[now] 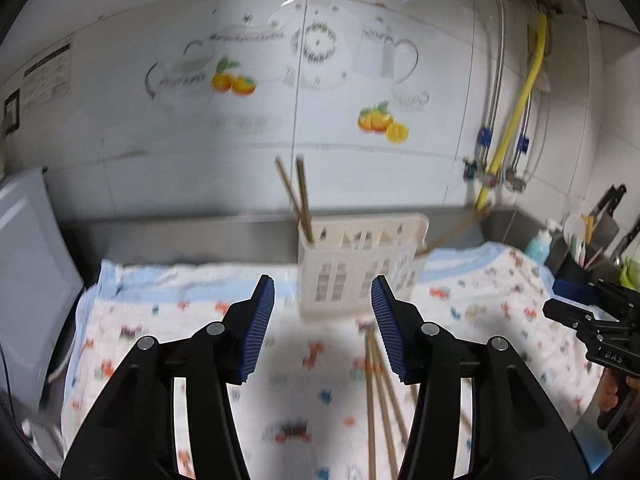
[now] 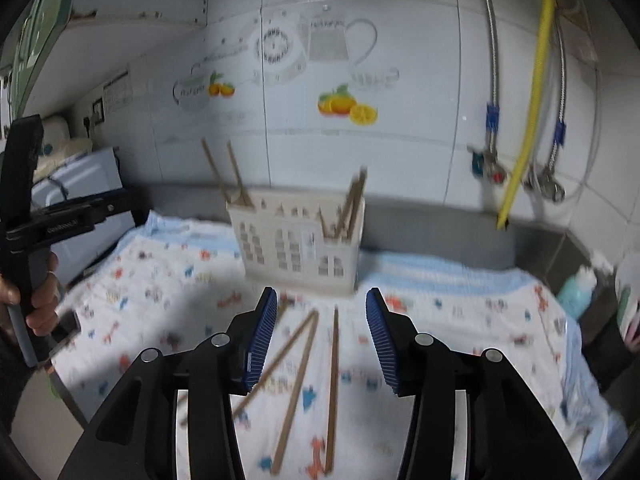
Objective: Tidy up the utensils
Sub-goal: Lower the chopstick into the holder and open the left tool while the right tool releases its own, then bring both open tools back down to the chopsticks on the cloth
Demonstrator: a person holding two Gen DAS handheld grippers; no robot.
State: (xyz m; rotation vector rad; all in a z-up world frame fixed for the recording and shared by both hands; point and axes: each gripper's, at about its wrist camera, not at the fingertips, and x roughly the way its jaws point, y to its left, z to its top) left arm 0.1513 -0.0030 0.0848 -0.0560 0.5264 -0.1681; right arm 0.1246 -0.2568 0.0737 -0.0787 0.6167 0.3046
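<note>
Loose chopsticks [image 2: 334,380] lie flat on the patterned cloth [image 2: 460,320] over the surface, just before the holder [image 2: 296,248]: likely light, stiff, thin, prone to roll; pinch mid-shaft. Right claw [image 2: 322,336] and left claw [image 1: 323,328] both gape, empty, above them.

2 wrist views face tiled wall, angled down — both share utensil holder [image 1: 356,268] [image 2: 300,244], near.

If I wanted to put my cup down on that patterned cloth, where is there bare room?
The widest bare stretch is the patterned cloth left of the white holder, toward the grey appliance. The cloth's right side, between holder and blue bottle, is also bare. In front of the holder it is crowded: loose chopsticks lie there, under the open right tongs.
</note>
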